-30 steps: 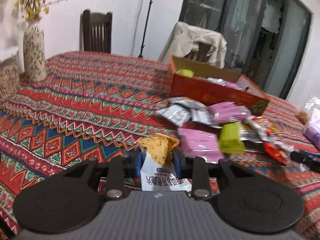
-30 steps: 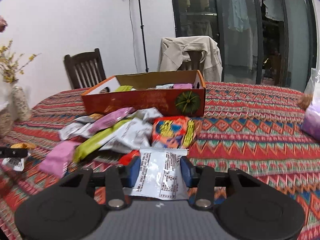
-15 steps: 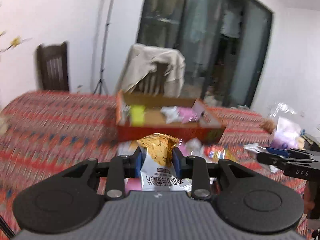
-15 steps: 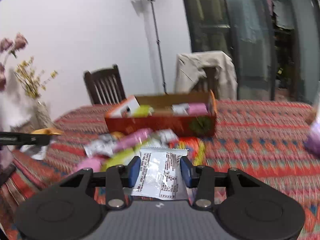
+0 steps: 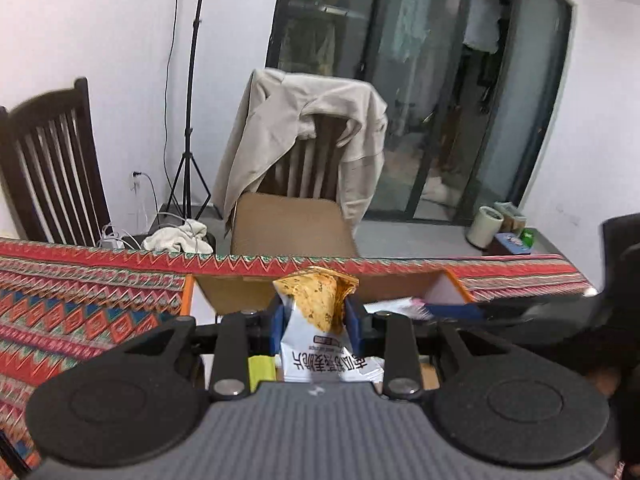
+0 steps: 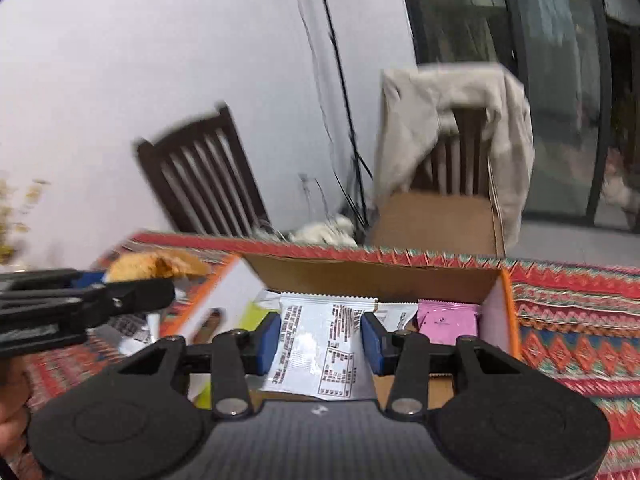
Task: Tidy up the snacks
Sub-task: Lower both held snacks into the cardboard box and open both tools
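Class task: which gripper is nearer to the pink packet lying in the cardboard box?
Right. The right gripper hangs just left of the pink packet; the left gripper is out past the box's left wall.

White snack packets (image 5: 320, 344) (image 6: 320, 344) upright over box (image 6: 372, 280)

Both tongs (image 5: 318, 330) (image 6: 322, 338) are black, with blue pads (image 6: 267, 338), round discs, silver screws and ribbed grey bodies.

A beige jacket (image 5: 304, 128) drapes a wooden chair (image 5: 310, 168) behind the patterned tablecloth (image 5: 80, 304).
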Action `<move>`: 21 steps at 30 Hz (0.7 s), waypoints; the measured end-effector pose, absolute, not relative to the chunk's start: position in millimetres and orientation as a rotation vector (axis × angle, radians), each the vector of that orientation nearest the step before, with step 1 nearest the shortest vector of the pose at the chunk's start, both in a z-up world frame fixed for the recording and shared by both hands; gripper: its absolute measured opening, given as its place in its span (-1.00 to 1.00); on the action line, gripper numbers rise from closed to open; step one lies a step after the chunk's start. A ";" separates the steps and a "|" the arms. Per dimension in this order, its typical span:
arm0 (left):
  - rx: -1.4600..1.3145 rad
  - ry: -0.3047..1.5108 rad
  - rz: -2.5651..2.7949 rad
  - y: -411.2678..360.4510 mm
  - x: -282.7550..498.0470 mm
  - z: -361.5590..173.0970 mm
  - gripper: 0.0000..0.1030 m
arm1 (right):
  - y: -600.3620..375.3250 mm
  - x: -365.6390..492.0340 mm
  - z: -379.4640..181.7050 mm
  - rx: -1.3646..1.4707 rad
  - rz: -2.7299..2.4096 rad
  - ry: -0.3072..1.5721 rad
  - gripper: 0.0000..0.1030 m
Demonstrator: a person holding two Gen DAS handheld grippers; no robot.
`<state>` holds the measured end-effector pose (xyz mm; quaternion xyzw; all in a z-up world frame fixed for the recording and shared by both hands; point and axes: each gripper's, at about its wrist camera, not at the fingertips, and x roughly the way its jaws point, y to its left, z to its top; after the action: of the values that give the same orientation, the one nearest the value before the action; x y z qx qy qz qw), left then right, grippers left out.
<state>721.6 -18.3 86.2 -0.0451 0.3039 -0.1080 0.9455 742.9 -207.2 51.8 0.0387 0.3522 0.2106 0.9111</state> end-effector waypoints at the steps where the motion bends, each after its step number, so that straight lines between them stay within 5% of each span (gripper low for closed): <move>1: -0.098 0.631 -0.208 -18.2 736.9 80.0 -0.40 | -199.3 759.3 42.3 0.072 0.415 0.751 -0.17; 11: -0.124 0.775 -0.176 -19.8 834.2 14.9 -0.39 | -162.0 825.8 -20.7 -0.007 0.370 0.890 -0.07; 13: -0.132 0.795 -0.166 -24.5 842.1 7.0 -0.39 | -168.4 824.3 -17.3 -0.010 0.365 0.881 0.14; 15: -0.146 0.830 -0.166 -26.6 844.9 -0.5 -0.23 | -179.5 817.9 -8.7 -0.007 0.349 0.859 0.37; 17: -0.175 0.847 -0.168 -24.9 843.0 -3.0 0.18 | -193.9 812.2 1.4 0.020 0.347 0.844 0.38; 21: -0.144 0.853 -0.189 -19.6 826.4 12.0 0.22 | -212.5 801.7 17.7 0.000 0.323 0.833 0.43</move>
<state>826.4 -19.6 12.0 -0.0695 0.4125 -0.0912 0.9037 801.7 -212.5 17.7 -0.0001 0.4027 0.1560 0.9019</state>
